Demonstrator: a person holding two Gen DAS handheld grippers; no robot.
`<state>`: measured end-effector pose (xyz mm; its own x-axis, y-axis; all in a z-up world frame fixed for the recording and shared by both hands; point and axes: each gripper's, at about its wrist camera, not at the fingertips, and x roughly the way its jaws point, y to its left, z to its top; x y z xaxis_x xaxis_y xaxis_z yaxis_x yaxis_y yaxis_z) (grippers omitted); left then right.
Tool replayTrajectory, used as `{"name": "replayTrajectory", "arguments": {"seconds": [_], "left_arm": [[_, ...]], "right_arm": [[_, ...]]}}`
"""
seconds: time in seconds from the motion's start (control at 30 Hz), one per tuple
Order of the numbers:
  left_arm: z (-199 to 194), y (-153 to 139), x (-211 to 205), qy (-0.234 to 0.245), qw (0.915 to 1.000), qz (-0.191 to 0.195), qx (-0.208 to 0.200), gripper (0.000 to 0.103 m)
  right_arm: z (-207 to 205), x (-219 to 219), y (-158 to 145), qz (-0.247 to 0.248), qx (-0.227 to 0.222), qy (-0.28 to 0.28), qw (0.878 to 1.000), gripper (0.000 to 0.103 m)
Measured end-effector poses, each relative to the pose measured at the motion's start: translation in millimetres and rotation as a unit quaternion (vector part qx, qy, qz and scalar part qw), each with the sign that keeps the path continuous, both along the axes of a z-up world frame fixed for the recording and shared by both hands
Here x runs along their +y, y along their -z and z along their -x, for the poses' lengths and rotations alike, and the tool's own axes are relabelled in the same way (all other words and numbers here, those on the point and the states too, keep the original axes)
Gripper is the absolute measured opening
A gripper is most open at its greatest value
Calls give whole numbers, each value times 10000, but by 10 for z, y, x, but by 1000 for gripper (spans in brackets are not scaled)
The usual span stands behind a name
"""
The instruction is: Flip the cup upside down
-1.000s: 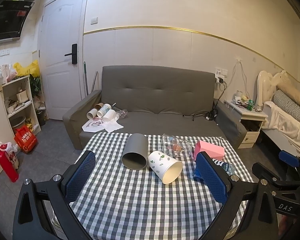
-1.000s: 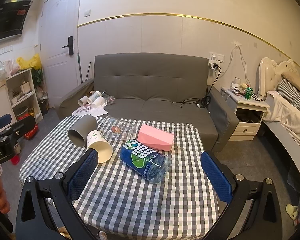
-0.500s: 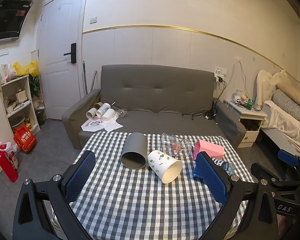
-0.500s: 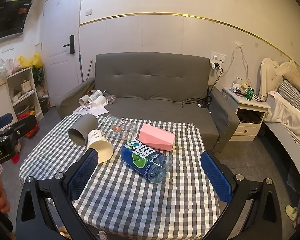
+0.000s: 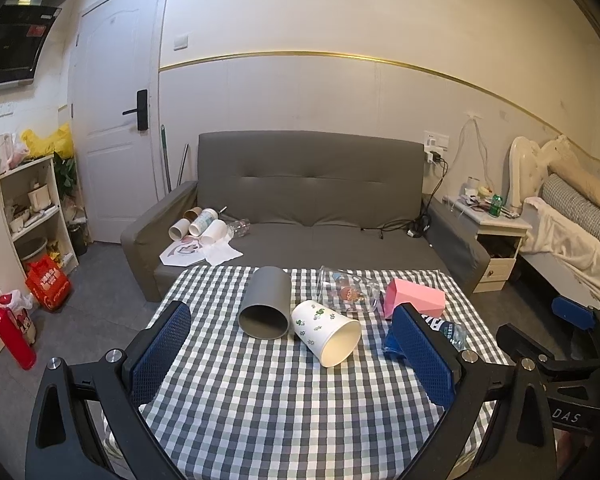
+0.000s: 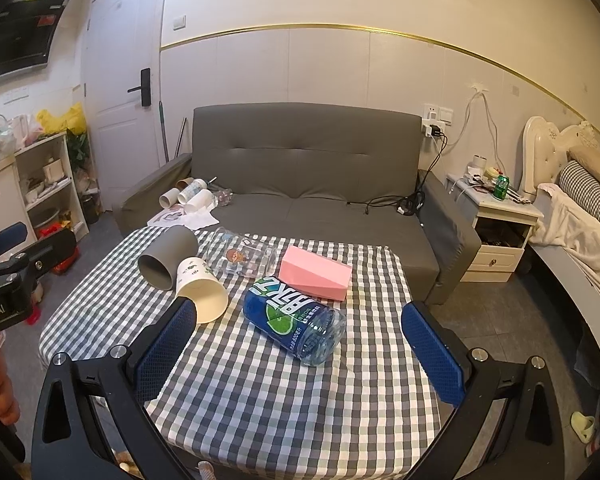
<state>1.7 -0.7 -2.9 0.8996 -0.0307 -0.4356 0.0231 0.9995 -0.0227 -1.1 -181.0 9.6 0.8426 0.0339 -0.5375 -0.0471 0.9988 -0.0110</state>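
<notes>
A grey cup point(image 5: 267, 302) lies on its side on the checked table point(image 5: 260, 392), mouth toward me; it also shows in the right wrist view point(image 6: 167, 256). A white paper cup with green leaf print point(image 5: 325, 331) lies on its side right of it, also seen from the right wrist point(image 6: 201, 288). A clear glass with a cartoon print point(image 5: 347, 289) lies behind them. My left gripper point(image 5: 296, 354) is open and empty, hovering above the near table, short of the cups. My right gripper point(image 6: 300, 354) is open and empty over the table's right part.
A blue-labelled water bottle point(image 6: 294, 319) lies on its side near the right gripper. A pink box point(image 6: 315, 273) lies behind it. A grey sofa point(image 5: 312, 208) stands beyond the table, a bedside cabinet point(image 6: 500, 236) to the right, shelves point(image 5: 28, 216) to the left.
Both views have shifted very slightly; the grippers stay open and the cups, glass, bottle and box have not moved.
</notes>
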Motion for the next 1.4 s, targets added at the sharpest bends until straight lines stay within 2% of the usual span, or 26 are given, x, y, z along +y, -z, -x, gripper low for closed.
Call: {"name": "replayTrajectory", "arguments": {"seconds": [0.97, 1.2, 1.4], "left_arm": [[-11, 6, 24, -59, 10000, -39, 37, 103], [-164, 48, -37, -124, 9991, -251, 323, 103], [-500, 144, -87, -217, 9963, -223, 796, 103]], "right_arm": [[-34, -101, 8, -119, 34, -110, 9999, 103], [-154, -265, 66, -27, 244, -259, 9994, 103], [-545, -546, 52, 425, 316, -232, 9983, 103]]}}
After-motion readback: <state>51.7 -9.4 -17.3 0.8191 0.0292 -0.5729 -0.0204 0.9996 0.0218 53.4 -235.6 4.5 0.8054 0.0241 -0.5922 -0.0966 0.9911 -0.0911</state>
